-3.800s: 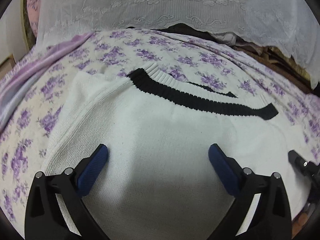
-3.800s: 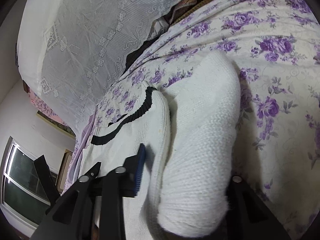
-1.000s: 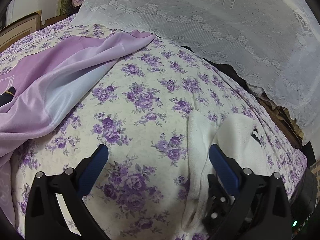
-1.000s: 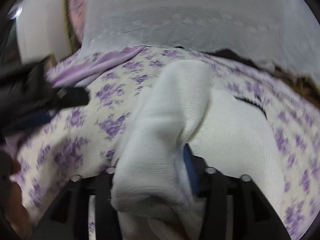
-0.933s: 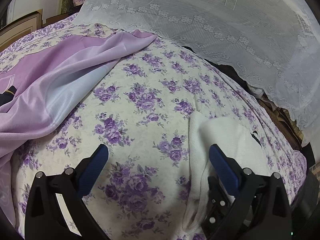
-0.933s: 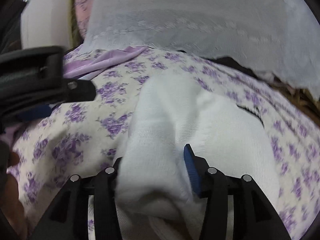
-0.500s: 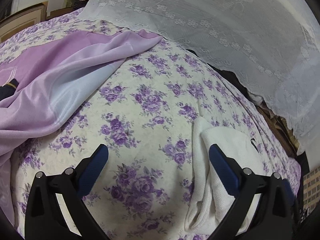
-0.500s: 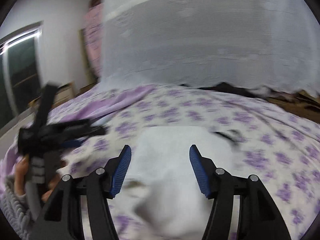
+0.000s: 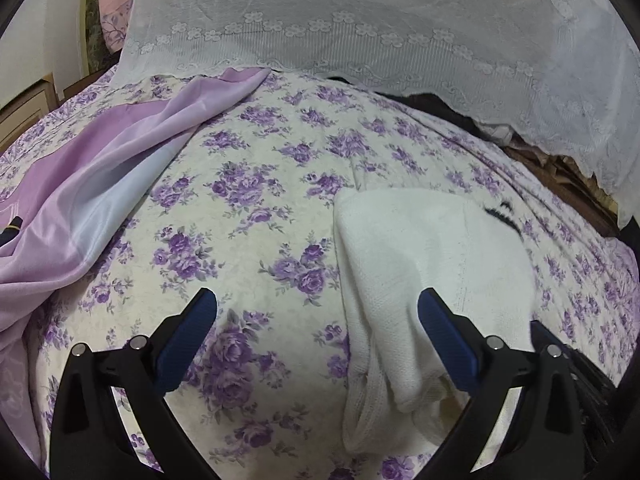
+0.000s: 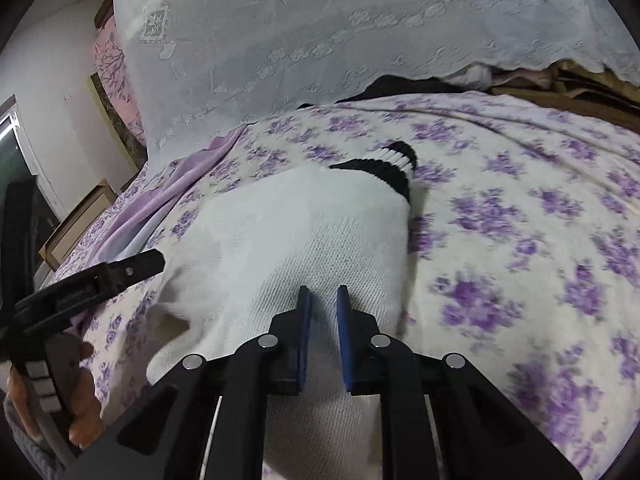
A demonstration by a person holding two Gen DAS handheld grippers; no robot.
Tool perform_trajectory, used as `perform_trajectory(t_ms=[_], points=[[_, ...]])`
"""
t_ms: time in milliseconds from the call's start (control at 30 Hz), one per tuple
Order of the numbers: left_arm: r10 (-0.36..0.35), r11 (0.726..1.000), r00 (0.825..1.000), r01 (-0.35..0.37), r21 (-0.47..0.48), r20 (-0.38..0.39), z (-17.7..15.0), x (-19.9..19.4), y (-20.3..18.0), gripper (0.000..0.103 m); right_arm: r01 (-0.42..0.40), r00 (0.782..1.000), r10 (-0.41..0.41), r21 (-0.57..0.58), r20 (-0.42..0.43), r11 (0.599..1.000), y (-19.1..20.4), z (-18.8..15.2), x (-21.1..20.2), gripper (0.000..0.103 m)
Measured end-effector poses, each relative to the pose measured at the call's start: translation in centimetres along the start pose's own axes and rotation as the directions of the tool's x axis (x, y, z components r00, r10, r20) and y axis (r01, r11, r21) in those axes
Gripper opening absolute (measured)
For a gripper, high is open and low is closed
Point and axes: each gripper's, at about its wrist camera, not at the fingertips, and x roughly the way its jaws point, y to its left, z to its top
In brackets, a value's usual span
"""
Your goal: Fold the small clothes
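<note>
Just ahead of the right claw [image 10: 321, 300], the folded white knit sweater [image 10: 304, 232] lies on the floral bedspread [image 10: 520, 240], black collar at its far end. That claw's jaws are closing, with a narrow gap left and nothing seen between them. The left claw [image 9: 316, 316] stands wide apart and empty, the sweater under its right finger [image 9: 444, 336]. My worry is the loose sleeve end bunched near the left claw: a closing pad could snag the knit and drag the fold open, and the soft bed lets layers slide
</note>
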Motion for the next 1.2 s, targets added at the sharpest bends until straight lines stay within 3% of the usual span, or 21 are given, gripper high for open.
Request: perform_trajectory(t_ms=[100, 167, 333, 433, 633, 700, 867, 1033, 1100, 1200], points=[[-0.037, 0.999, 0.999, 0.037, -0.005, 0.026, 0.0, -0.7, -0.1, 0.098, -0.008, 1.000, 0.008, -0.024, -0.004, 1.000, -0.1, -0.2, 0.5, 0.015], [-0.031, 0.999, 1.000, 0.031, 0.033, 0.004, -0.3, -0.1, -0.9, 0.098, -0.024, 1.000, 0.024, -0.023, -0.007, 0.999, -0.5, -0.1, 0.1, 0.013], [0.083, 0.985, 0.994, -0.071, 0.158, -0.070, -1.7, 2.6, -3.4, 0.099, -0.036, 0.998, 0.035, 0.012, 0.054, 0.999, -1.6, 0.7, -1.5, 0.015], [0.109, 0.983, 0.991, -0.094, 0.160, -0.084, -1.8, 3.2, -3.2, 0.099, -0.021, 0.996, 0.022, -0.003, 0.083, 1.000, -1.3, 2.4, -1.5, 0.015], [0.096, 0.990, 0.985, -0.081, 0.114, -0.141, -1.5, 4.3, -1.8, 0.099, 0.004, 0.999, -0.003, 0.016, -0.048, 1.000, -2.0, 4.6, 4.4, 0.016], [0.089, 0.992, 0.985, -0.074, 0.103, -0.148, -1.5, 4.7, -1.7, 0.099, -0.007, 0.999, 0.008, 0.014, -0.044, 1.000, -2.3, 4.4, 5.3, 0.016], [0.016, 0.997, 0.994, -0.009, 0.071, -0.106, -1.4, 3.2, -1.3, 0.099, -0.052, 0.998, 0.051, 0.039, 0.031, 0.998, -3.3, 3.3, 2.8, 0.017], [-0.149, 0.987, 0.988, 0.151, 0.045, -0.044, -1.3, 0.0, -1.6, 0.099, -0.044, 0.996, 0.049, -0.075, 0.073, 0.996, -2.3, 1.1, -1.3, 0.017], [-0.138, 0.987, 0.987, 0.145, 0.070, -0.086, -1.7, 0.8, -2.5, 0.099, -0.046, 0.998, 0.051, -0.113, 0.037, 0.992, -1.8, -0.1, -1.6, 0.018], [-0.070, 0.991, 0.972, 0.094, 0.099, -0.224, -2.8, 4.5, -3.4, 0.099, 0.003, 1.000, -0.001, -0.160, 0.017, 0.987, -1.2, -1.4, -1.2, 0.018]])
